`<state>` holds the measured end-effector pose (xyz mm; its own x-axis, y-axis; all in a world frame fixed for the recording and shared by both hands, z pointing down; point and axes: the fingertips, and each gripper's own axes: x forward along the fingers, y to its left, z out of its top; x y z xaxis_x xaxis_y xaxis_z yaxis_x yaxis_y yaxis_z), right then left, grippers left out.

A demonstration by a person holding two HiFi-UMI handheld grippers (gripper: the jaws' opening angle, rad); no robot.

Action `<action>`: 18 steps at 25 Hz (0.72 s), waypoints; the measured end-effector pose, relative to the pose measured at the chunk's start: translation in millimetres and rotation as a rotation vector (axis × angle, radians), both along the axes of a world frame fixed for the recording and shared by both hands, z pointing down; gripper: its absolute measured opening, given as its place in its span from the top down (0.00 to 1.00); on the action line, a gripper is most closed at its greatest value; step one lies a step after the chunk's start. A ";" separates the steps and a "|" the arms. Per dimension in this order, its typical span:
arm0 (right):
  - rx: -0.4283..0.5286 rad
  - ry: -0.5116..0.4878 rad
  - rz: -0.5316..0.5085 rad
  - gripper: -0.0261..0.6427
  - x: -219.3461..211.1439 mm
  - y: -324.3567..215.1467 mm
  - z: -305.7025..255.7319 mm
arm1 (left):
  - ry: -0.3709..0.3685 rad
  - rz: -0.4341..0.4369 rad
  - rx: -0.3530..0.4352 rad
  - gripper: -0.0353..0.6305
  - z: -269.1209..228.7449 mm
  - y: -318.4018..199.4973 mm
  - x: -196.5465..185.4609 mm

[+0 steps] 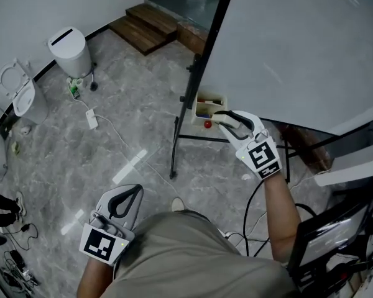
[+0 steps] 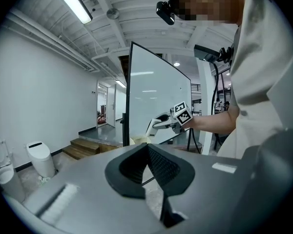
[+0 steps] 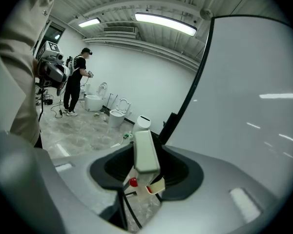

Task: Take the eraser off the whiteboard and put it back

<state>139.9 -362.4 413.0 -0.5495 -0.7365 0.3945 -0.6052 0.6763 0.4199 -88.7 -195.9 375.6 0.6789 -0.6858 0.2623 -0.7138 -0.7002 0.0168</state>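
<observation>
The whiteboard (image 1: 298, 48) stands on a black easel at the upper right. My right gripper (image 1: 224, 121) is just below its lower left corner, shut on the grey-white eraser (image 1: 227, 123). In the right gripper view the eraser (image 3: 145, 152) stands upright between the jaws, with the board (image 3: 254, 91) close on the right. Under it hangs the board's small tray (image 1: 209, 102) with markers and a red knob (image 1: 207, 123). My left gripper (image 1: 135, 190) is low at the left near my body, fingertips together, holding nothing. The left gripper view shows the right gripper (image 2: 158, 123) at the board (image 2: 156, 101).
The easel's black leg (image 1: 174, 148) reaches down to the marble floor. A white bin (image 1: 69, 51), a toilet (image 1: 25, 95), a power strip with cable (image 1: 91, 118) and wooden steps (image 1: 146, 23) lie to the left. A person in black (image 3: 75, 82) stands far off. A monitor (image 1: 329, 234) sits lower right.
</observation>
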 end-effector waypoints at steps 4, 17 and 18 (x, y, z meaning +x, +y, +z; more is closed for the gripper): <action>0.030 -0.019 0.036 0.71 -17.2 29.5 -20.1 | 0.001 0.041 0.008 0.94 -3.8 16.5 -15.5; 0.092 -0.012 0.091 0.71 -82.2 158.6 -61.5 | 0.017 0.149 0.021 0.94 -7.9 100.5 -72.6; 0.097 -0.009 0.091 0.71 -88.1 168.7 -65.1 | 0.019 0.153 0.020 0.94 -7.9 107.4 -77.2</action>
<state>51.7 -193.7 347.8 -0.4822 -0.8176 0.3147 -0.6660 0.5754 0.4747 -165.9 -88.5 367.7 0.7803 -0.5792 0.2360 -0.5988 -0.8008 0.0145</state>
